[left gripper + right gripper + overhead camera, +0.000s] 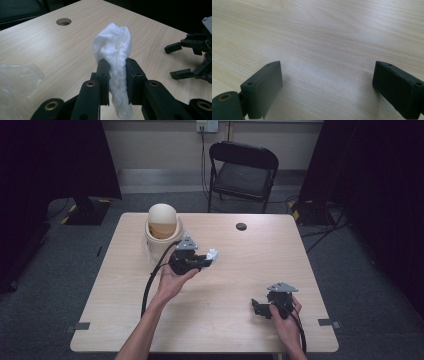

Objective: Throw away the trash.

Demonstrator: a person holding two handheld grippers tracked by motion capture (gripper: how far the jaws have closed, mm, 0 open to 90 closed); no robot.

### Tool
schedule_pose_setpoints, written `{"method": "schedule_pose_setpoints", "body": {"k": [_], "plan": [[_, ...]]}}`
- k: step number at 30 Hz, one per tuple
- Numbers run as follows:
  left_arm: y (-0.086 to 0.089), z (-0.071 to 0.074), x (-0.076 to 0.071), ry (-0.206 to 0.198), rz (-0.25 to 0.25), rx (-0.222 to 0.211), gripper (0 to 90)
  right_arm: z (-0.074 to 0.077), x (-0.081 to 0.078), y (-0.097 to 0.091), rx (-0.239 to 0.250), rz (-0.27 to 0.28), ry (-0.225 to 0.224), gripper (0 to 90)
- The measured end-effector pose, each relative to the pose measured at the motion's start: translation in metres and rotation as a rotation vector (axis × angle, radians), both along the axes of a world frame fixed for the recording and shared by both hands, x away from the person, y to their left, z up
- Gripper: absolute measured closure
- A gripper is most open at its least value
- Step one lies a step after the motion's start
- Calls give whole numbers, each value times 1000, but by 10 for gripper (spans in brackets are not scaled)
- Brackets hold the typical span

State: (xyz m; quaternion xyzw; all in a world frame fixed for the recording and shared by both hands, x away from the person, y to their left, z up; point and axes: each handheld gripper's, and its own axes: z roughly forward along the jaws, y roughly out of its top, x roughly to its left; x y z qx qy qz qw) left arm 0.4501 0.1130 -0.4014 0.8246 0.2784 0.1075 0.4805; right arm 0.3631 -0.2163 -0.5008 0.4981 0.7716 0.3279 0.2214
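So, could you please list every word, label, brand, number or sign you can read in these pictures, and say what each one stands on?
None can be read.
The white tissue clamped in the left gripper: plain, no print.
The cream bin and the table: no label shows.
The right gripper, open over bare wood: no marking on its pads.
The wall socket plate behind the black chair: too small and blurred to tell if it bears any text.

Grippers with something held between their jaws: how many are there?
1. The left gripper is shut on a white wad of tissue, above the table. The right gripper is open with nothing between its jaws.
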Motion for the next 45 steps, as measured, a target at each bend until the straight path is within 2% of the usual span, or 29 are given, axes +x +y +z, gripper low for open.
{"method": "schedule_pose_setpoints", "body": {"k": [9,13,16,22,36,42,45], "plan": [[24,7,3,-5,32,-1,754,0,0,0,0,0,0,84],[28,9,3,-7,44,-4,754,0,0,0,0,0,0,84],[34,12,3,-16,54,12,754,0,0,0,0,0,0,84],[50,25,6,-38,90,-7,753,0,0,0,0,0,0,84],[87,41,10,-52,161,-14,753,0,0,0,0,0,0,84],[99,46,12,-53,188,-32,753,0,0,0,0,0,0,84],[104,50,13,-61,196,-21,753,0,0,0,0,0,0,84]]}}
